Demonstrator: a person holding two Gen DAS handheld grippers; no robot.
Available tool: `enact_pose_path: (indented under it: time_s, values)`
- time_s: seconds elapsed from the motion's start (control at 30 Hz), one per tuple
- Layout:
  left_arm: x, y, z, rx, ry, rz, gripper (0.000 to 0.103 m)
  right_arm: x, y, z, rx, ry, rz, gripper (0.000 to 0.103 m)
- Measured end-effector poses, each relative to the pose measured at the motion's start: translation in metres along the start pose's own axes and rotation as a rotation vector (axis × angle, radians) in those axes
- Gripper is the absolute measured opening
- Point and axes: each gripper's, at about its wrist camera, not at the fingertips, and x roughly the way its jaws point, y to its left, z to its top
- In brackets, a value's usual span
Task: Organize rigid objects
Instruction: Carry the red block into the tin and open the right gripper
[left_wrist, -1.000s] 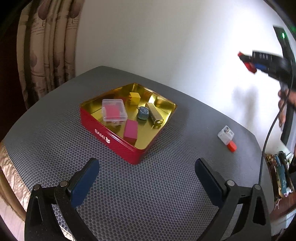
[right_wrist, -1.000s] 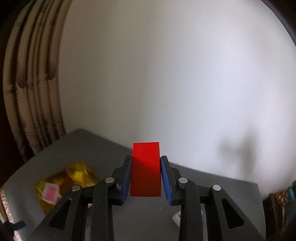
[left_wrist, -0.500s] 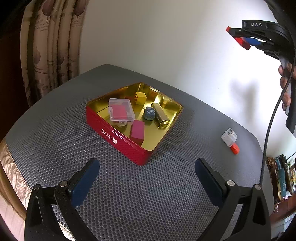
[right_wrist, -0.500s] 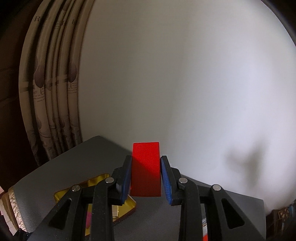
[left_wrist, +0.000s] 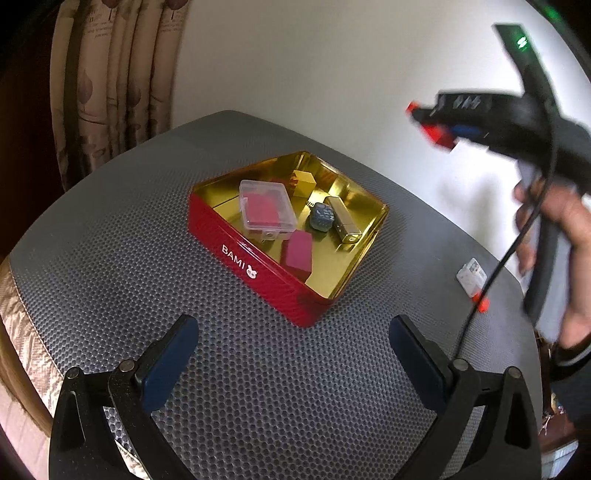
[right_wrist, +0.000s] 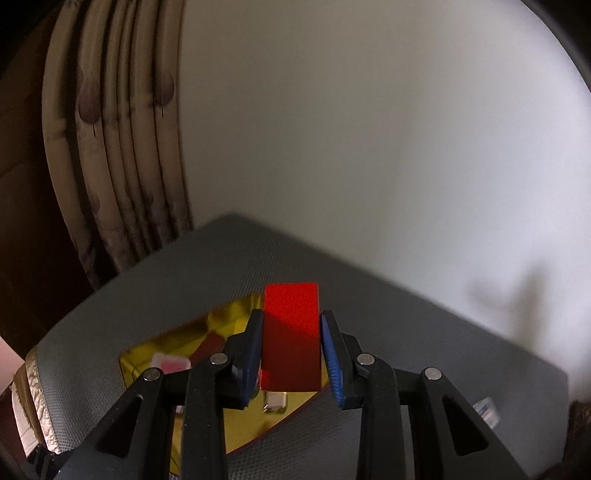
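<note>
The right gripper is pinching a red block between its blue pads, one pad flat against each side, with the block's far end sticking out past the fingertips. It hangs in the air above the grey mat, over the right edge of the tin. From the left wrist view the same gripper shows blurred at upper right, the block at its tip, well above the mat and to the right of the tin.

The left gripper is spread wide with nothing between its pads, low over the near part of the mat, the tin just beyond it.

The tin is red outside, gold inside. In it lie a clear box with something pink inside, a pink block, a yellow block, a dark blue piece and a gold bar. A small white piece with an orange end lies on the mat at far right, well apart from the tin.
</note>
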Motion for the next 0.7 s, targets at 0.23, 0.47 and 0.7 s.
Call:
enact_pose_path:
  time_s: [0.23, 0.47, 0.7]
  values:
    - [0.008, 0.004, 0.001, -0.008, 0.024, 0.003, 0.102, 0.051, 0.019, -0.052, 0.002, 0.160, 0.071, 0.030]
    - [0.015, 0.008, -0.001, -0.021, 0.047, 0.012, 0.102, 0.076, 0.028, -0.081, 0.021, 0.217, 0.092, 0.031]
    - [0.020, 0.007, -0.003, -0.016, 0.059, 0.023, 0.102, 0.091, 0.030, -0.099, 0.018, 0.270, 0.109, 0.031]
